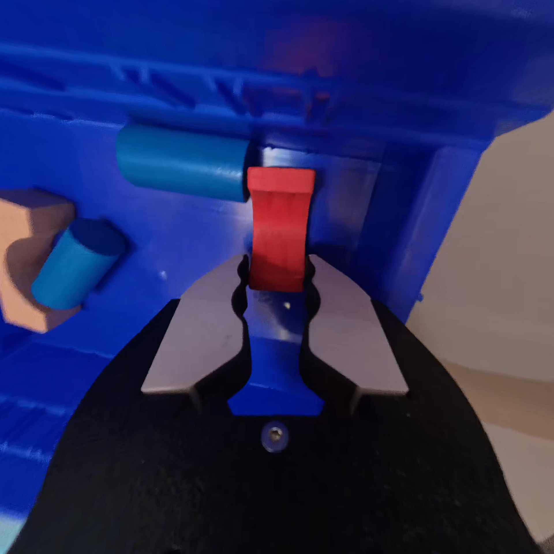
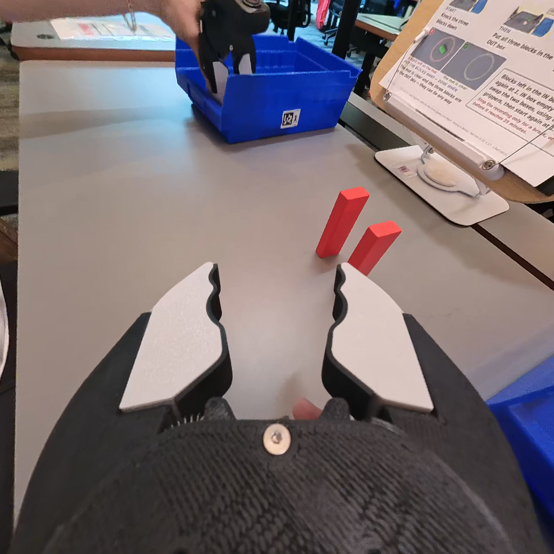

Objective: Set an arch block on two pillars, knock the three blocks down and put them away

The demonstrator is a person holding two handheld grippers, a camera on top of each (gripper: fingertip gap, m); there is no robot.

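Observation:
In the left wrist view my left gripper (image 1: pixel 277 271) is shut on a red arch-shaped block (image 1: pixel 280 230) and holds it inside a blue bin (image 1: pixel 180 254). Two blue cylinders (image 1: pixel 183 162) (image 1: pixel 78 263) and a tan block (image 1: pixel 21 257) lie on the bin's floor. In the right wrist view my right gripper (image 2: pixel 277 277) is open and empty over the grey table (image 2: pixel 150 195). Two red upright bars (image 2: pixel 341 223) (image 2: pixel 374 245) stand just ahead and right of it, the nearer one behind the right fingertip. The left gripper (image 2: pixel 227 72) shows far off, reaching into the blue bin (image 2: pixel 269 99).
A stand with a printed instruction sheet (image 2: pixel 479 75) on a white base (image 2: pixel 440 186) sits at the table's right edge. Another blue bin (image 2: pixel 527 425) shows at the lower right. A person's hand (image 2: pixel 180 21) holds the left gripper. Desks and chairs stand behind. The grippers' ends are close to 45 cm from one another.

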